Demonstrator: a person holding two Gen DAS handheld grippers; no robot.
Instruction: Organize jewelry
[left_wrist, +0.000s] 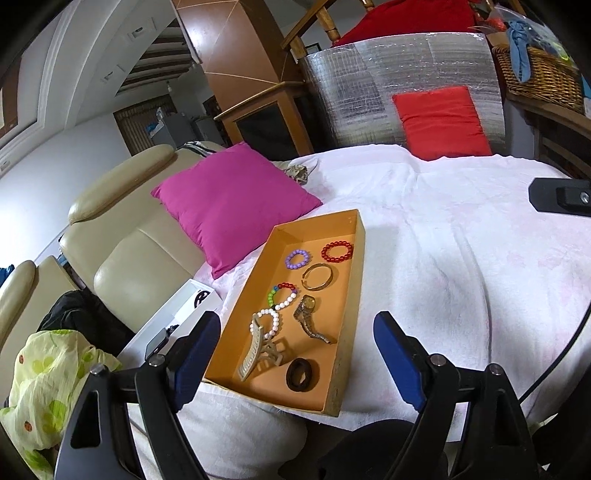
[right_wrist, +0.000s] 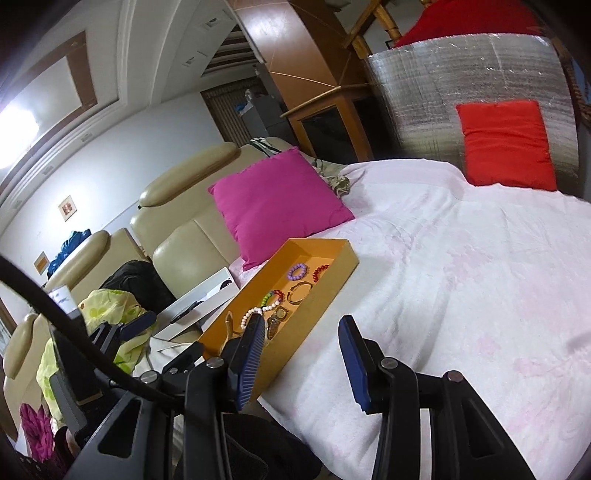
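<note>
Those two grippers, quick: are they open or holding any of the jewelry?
Left gripper: open, holding nothing; the orange box lies beyond its fingers.
Right gripper: open, holding nothing, above the white blanket.

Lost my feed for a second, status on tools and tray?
Left tool open, empty. Right tool open, empty. Jewelry all in orange tray on the bed. Nothing blocking.
</note>
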